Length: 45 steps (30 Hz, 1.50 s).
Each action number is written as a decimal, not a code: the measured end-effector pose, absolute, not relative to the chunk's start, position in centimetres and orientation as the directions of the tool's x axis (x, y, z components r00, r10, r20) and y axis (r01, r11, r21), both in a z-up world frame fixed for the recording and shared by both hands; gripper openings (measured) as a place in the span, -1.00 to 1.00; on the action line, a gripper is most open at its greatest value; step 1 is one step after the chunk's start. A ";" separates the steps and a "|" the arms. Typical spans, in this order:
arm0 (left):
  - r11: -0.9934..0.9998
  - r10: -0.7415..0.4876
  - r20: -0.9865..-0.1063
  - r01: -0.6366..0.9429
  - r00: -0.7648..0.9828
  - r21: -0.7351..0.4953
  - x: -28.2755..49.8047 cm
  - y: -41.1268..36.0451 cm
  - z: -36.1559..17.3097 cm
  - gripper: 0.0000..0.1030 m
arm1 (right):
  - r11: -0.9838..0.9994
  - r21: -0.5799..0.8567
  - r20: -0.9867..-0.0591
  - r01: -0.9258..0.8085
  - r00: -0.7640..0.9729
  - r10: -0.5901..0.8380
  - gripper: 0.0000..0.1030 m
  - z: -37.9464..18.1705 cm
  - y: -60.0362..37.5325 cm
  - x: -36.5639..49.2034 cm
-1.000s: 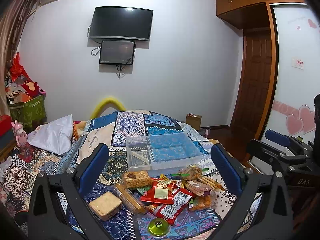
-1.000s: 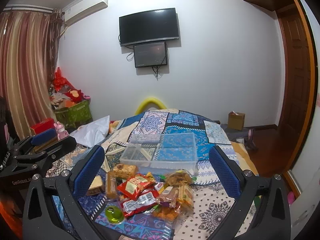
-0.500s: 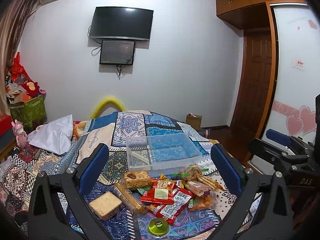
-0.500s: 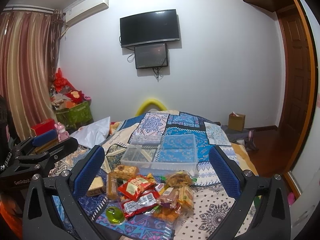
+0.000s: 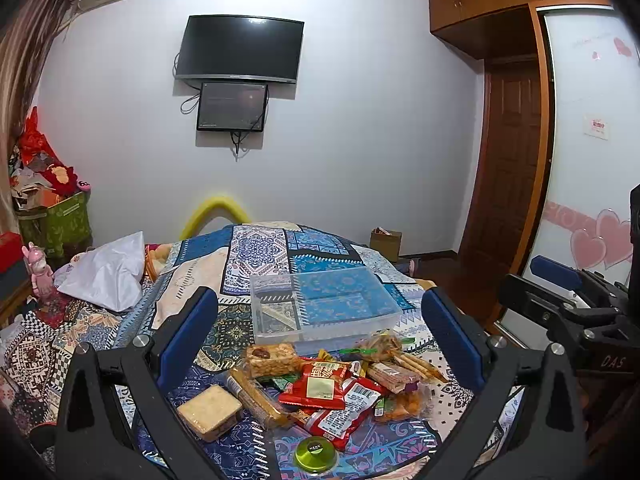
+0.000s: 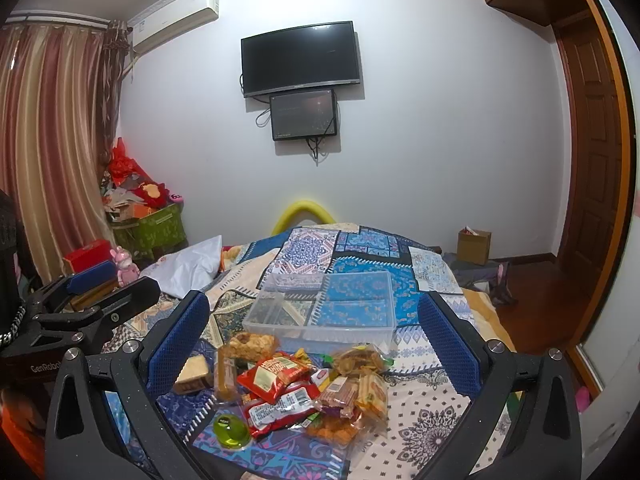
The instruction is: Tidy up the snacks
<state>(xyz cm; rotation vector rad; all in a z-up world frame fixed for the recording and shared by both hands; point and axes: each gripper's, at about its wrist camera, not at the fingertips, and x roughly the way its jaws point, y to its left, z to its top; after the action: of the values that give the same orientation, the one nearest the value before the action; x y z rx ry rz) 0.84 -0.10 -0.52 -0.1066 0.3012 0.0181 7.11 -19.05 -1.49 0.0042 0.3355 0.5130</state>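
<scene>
We hold the left gripper [image 5: 318,338] and right gripper [image 6: 314,334] spread wide with nothing between the blue pads, both above the patterned blue bedspread [image 5: 260,248]. The pile of wrapped snacks [image 5: 320,388] lies just in front of the clear plastic divided box [image 5: 324,304], near its front wall.

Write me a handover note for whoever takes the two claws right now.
Left claw: open, holding nothing, above the snack pile.
Right claw: open, holding nothing, over the same pile.
Clear divided box: on the patterned bedspread behind the pile, no snacks visible inside.
Done: nothing sorted.
Left: move every packet, the square cracker pack and the green jelly cup into the box.
</scene>
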 end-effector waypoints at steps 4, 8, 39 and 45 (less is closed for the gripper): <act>0.994 -0.001 -0.295 -0.031 0.955 -0.102 0.7 -0.1 -0.4 1.00 | 0.872 0.087 -0.313 -0.481 0.818 0.482 1.00 -1.5 -19.1 7.1; 0.995 0.000 -0.294 -0.031 0.956 -0.100 0.7 -0.2 -0.4 1.00 | 0.872 0.087 -0.313 -0.482 0.818 0.483 1.00 -1.5 -19.1 7.1; 0.992 0.027 -0.440 -0.079 0.898 -0.102 4.1 2.8 -4.9 1.00 | 0.887 0.089 -0.442 -0.452 0.780 0.442 1.00 -5.3 -19.5 10.3; 0.982 0.055 -0.542 -0.145 0.838 -0.125 6.1 6.0 -8.9 1.00 | 0.899 0.100 -0.542 -0.426 0.734 0.409 1.00 -8.1 -19.6 12.7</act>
<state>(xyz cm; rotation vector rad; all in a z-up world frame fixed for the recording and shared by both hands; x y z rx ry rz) 6.15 5.98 -8.88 -0.1638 0.5671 0.1062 12.65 -19.62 -8.07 -0.0318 0.5882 0.4590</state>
